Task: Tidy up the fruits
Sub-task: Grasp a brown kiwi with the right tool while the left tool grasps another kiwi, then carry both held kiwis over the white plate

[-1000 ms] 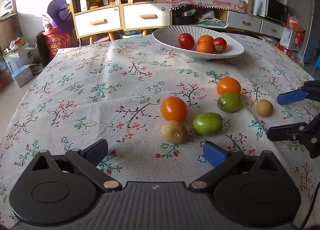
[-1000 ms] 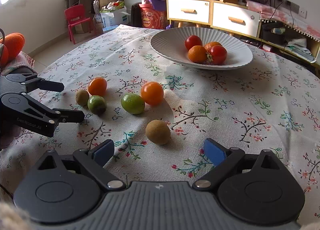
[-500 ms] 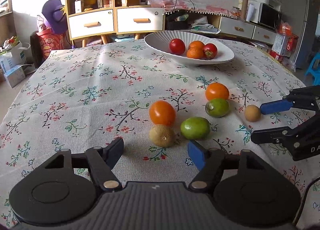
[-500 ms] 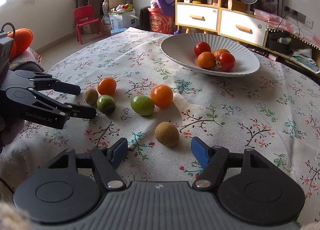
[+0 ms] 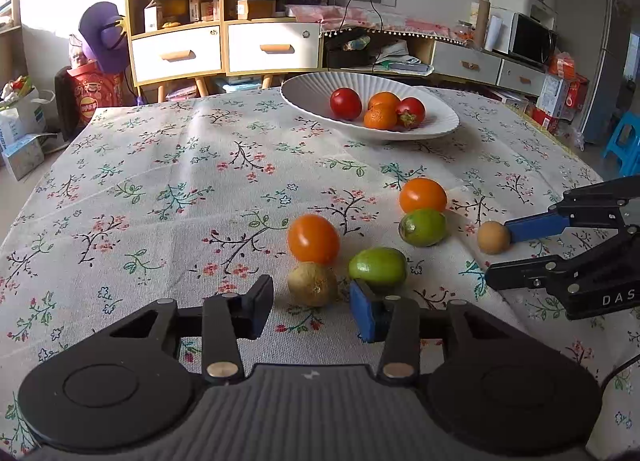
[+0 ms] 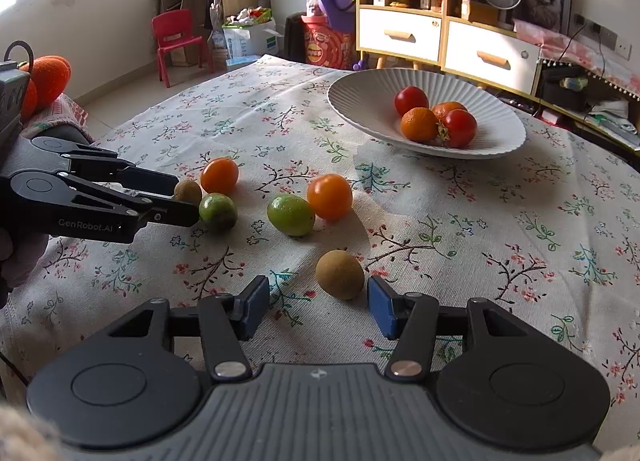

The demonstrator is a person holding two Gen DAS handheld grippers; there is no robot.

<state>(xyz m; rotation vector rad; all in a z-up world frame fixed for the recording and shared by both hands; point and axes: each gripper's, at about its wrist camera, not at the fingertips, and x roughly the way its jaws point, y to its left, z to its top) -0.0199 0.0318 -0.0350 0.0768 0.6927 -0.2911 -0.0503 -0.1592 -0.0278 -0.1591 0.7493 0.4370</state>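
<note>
A white ribbed bowl (image 5: 304, 95) at the far side holds two tomatoes and two oranges. On the cloth lie two orange fruits (image 5: 313, 239), two green fruits (image 5: 378, 267) and two brown kiwis. My left gripper (image 5: 310, 311) is open just in front of one kiwi (image 5: 312, 284). It also shows in the right wrist view (image 6: 185, 192), its tips around that kiwi (image 6: 188, 191). My right gripper (image 6: 314, 309) is open, with the other kiwi (image 6: 340, 274) near its right pad. In the left wrist view that gripper (image 5: 498, 251) reaches this kiwi (image 5: 493, 237).
A floral cloth (image 5: 160, 189) covers the table. Shelves with drawers (image 5: 224, 49) and a fan stand behind it. A red chair (image 6: 176, 41) and boxes are on the floor at the left.
Both grippers have moved forward toward their kiwis and their jaws have narrowed. The fruits have not moved.
</note>
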